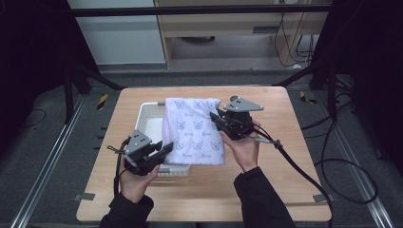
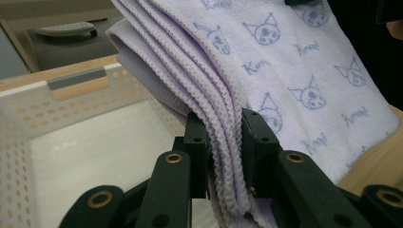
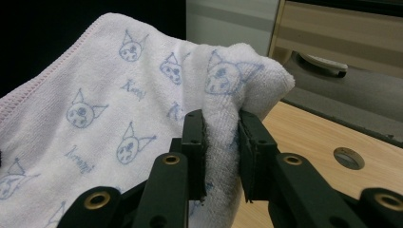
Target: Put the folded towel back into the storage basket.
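A folded pale lilac towel [image 1: 194, 131] printed with blue cat faces hangs stretched over a white perforated basket [image 1: 148, 118] in the high view. My left gripper [image 1: 165, 149] is shut on the towel's near left corner; in the left gripper view the stacked folded edges [image 2: 223, 142] are pinched between the jaws. My right gripper [image 1: 215, 115] is shut on the far right corner, where the bunched cloth [image 3: 223, 137] sits squeezed between its jaws in the right gripper view. The towel covers the right half of the basket.
The basket's floor [image 2: 95, 152] lies bare below the towel. The wooden table [image 1: 285, 142] has open surface right of the towel, with a small round hole [image 3: 348, 157] in it. A black cable [image 1: 304, 171] trails from my right gripper across the table's right side.
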`<act>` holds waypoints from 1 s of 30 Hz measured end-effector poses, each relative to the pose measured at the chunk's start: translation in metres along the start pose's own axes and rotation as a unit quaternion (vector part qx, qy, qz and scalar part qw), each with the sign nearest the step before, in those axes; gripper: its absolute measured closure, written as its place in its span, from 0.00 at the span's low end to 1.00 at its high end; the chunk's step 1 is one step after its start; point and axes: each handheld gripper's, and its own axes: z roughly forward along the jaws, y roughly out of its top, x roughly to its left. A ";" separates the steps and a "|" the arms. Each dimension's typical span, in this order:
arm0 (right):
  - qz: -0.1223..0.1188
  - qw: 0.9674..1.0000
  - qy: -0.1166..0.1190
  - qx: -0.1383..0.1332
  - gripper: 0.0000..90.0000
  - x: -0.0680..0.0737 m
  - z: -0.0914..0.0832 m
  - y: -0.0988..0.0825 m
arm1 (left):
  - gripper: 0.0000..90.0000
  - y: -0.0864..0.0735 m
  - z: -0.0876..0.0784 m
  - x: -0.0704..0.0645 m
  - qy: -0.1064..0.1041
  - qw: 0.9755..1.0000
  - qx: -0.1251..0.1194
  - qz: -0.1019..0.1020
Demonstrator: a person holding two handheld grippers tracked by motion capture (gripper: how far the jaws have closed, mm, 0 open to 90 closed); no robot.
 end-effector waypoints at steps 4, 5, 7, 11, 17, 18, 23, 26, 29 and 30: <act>0.000 1.000 0.003 -0.004 0.83 0.006 0.007 0.002 | 0.82 -0.002 -0.003 0.006 0.006 1.000 -0.001 -0.002; 0.003 1.000 0.004 -0.005 0.83 0.007 0.009 0.002 | 0.82 -0.002 -0.004 0.008 0.006 1.000 -0.003 -0.005; 0.002 1.000 0.004 -0.003 0.83 0.009 0.012 0.003 | 0.82 -0.003 -0.006 0.011 0.009 1.000 -0.003 -0.005; -0.004 1.000 0.002 -0.003 0.83 0.014 0.018 0.005 | 0.82 -0.004 -0.007 0.016 0.015 1.000 -0.003 -0.009; -0.004 1.000 0.002 -0.007 0.83 0.021 0.028 0.009 | 0.82 -0.005 -0.011 0.025 0.031 0.999 -0.009 -0.015; -0.004 1.000 0.002 -0.008 0.83 0.022 0.030 0.010 | 0.82 -0.006 -0.011 0.027 0.034 0.999 -0.008 -0.016; -0.007 1.000 0.004 -0.009 0.83 0.028 0.039 0.014 | 0.82 -0.009 -0.011 0.035 0.041 0.999 -0.006 -0.026; -0.009 1.000 0.006 -0.007 0.83 0.030 0.044 0.016 | 0.82 -0.010 -0.012 0.039 0.046 0.999 -0.005 -0.028; -0.006 1.000 0.009 -0.008 0.83 0.031 0.049 0.017 | 0.82 -0.011 -0.013 0.042 0.050 0.998 -0.004 -0.029; -0.008 1.000 0.008 -0.005 0.83 0.032 0.051 0.017 | 0.82 -0.012 -0.013 0.042 0.051 0.998 -0.004 -0.030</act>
